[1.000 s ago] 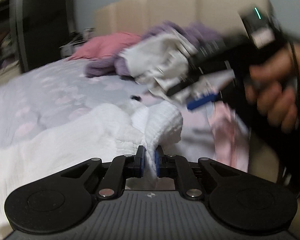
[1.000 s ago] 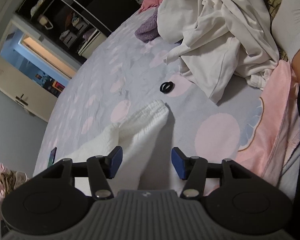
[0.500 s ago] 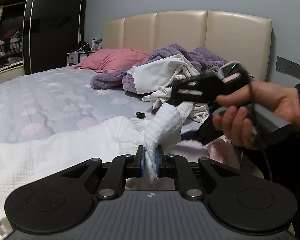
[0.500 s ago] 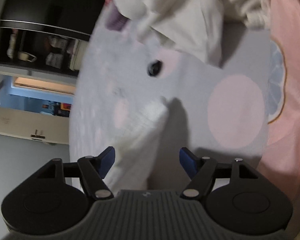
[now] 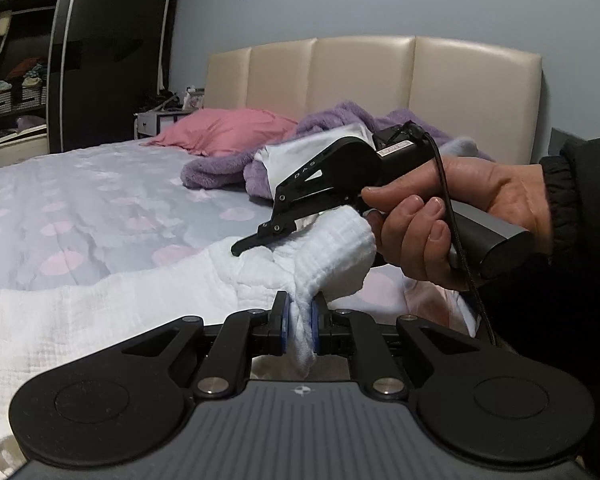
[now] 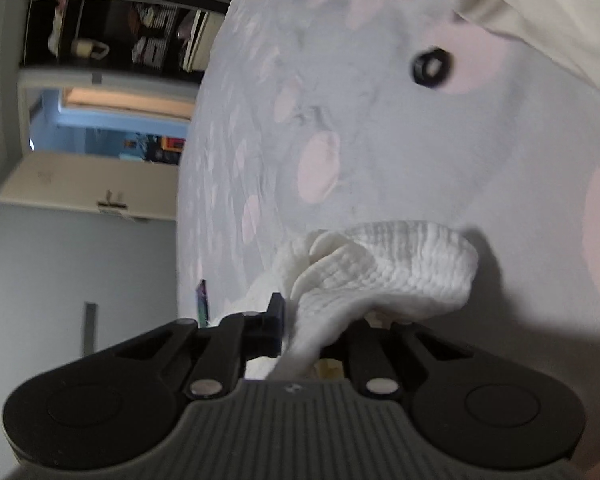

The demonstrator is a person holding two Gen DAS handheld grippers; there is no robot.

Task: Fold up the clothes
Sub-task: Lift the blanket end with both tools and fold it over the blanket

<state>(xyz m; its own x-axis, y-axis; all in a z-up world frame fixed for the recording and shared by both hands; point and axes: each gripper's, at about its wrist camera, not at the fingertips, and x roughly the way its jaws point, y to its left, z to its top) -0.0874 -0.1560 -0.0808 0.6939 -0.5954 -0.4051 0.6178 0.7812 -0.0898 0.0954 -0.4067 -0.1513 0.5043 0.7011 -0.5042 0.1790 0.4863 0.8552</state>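
A white textured garment (image 5: pixel 100 320) lies spread on the bed, one end bunched up and lifted. My left gripper (image 5: pixel 300 328) is shut on that bunched end. My right gripper (image 5: pixel 260 240) comes in from the right, held in a hand, its fingers over the same raised fold (image 5: pixel 340 248). In the right wrist view the white garment (image 6: pixel 380 276) runs between my right gripper's (image 6: pixel 312 336) fingers, which are closed on it; the right fingertip is hidden by cloth.
The bed has a lilac cover with pink dots (image 5: pixel 100 208). A pile of purple and white clothes (image 5: pixel 300 152) and a pink pillow (image 5: pixel 228 128) lie by the headboard. A small black ring (image 6: pixel 432 68) lies on the cover. Pink cloth (image 5: pixel 432 300) lies at right.
My right gripper has come down from above the bed onto the raised end of the white garment and closed on it. My left gripper has kept its hold.
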